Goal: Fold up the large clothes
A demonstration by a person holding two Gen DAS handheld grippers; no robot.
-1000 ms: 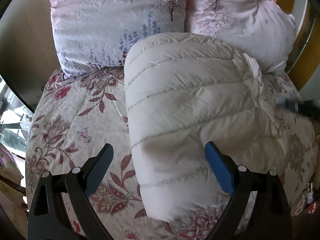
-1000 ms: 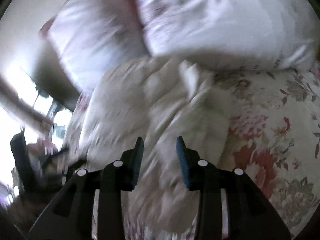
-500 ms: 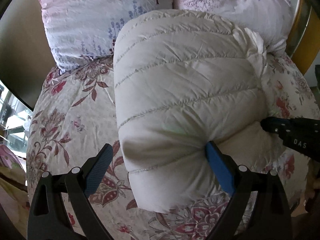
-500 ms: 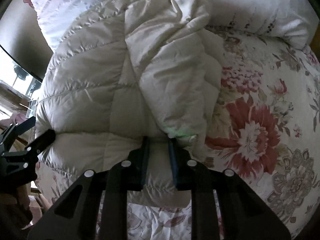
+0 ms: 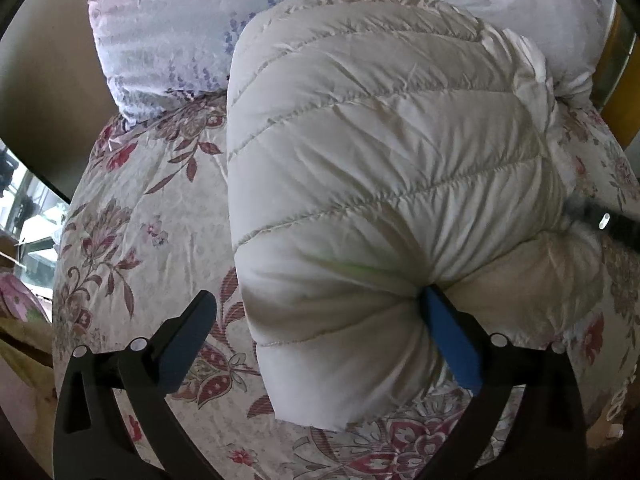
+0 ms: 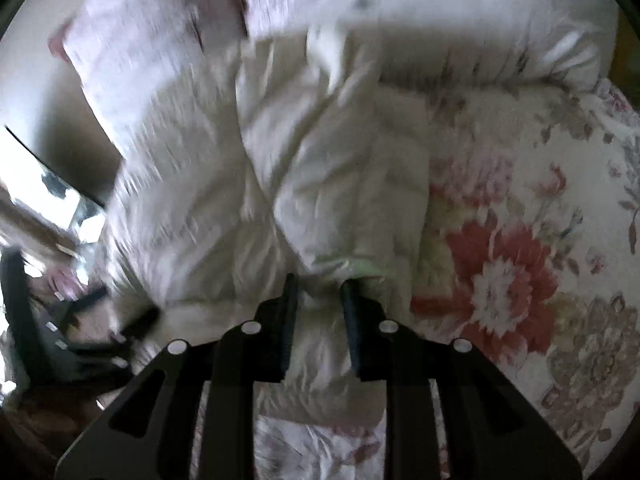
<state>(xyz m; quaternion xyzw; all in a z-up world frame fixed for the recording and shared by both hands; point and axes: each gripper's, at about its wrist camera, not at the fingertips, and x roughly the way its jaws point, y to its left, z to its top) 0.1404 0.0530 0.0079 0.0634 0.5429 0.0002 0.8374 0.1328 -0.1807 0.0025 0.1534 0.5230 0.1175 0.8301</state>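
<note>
Floral bedspread [image 5: 152, 208] (pillows [image 5: 180, 28] behind) under jacket [image 5: 380, 168]

L gripper [image 5: 320, 312], black frame w/ blue pads, points steeply down, jaws at full spread and just opened wider; right pad [image 5: 450, 340] presses into the padded fabric, left pad [image 5: 188, 336] clear of it. R gripper [image 6: 318, 292], same black build, angled down, jaws narrow w/ fabric between, just opened slightly; view blurred

White quilted puffer jacket [image 5: 380, 168], folded into a thick puffy bundle, lies on floral bedspread [image 5: 132, 216], far end against pillows [image 5: 192, 20].
</note>
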